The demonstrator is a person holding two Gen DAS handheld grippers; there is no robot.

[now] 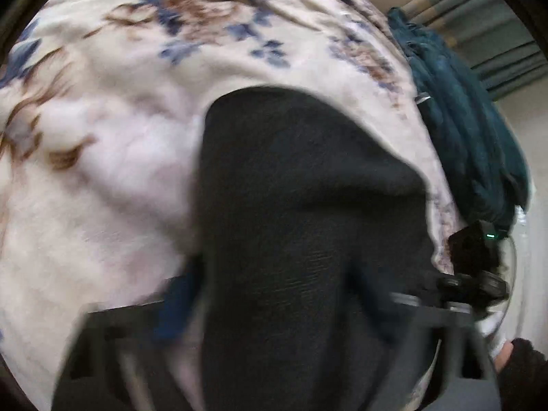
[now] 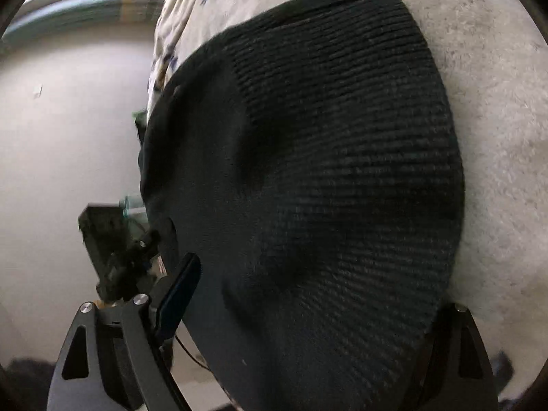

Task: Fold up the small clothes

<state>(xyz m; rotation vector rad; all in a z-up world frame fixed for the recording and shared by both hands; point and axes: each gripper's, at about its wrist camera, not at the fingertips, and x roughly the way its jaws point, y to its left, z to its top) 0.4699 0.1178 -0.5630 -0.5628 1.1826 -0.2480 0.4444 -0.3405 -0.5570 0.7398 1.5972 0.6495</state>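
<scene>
A black knit garment [image 1: 301, 226] lies on a cream floral blanket [image 1: 113, 144] and fills the lower middle of the left wrist view. It drapes over my left gripper [image 1: 274, 315] and hides the fingertips; a blue pad [image 1: 176, 304] shows at its left edge. In the right wrist view the same ribbed black garment [image 2: 328, 185] covers most of the frame and hangs over my right gripper [image 2: 301, 311]. The left blue pad [image 2: 179, 294] presses against the cloth edge; the right finger is hidden behind the fabric. The other gripper's body [image 1: 476, 267] shows at the garment's right side.
A dark teal cloth [image 1: 459, 130] lies at the blanket's right edge. Grey-green curtains [image 1: 493, 34] hang beyond it. A pale floor [image 2: 68, 137] lies beside the bed. The fluffy cream blanket [image 2: 496, 137] extends to the right of the garment.
</scene>
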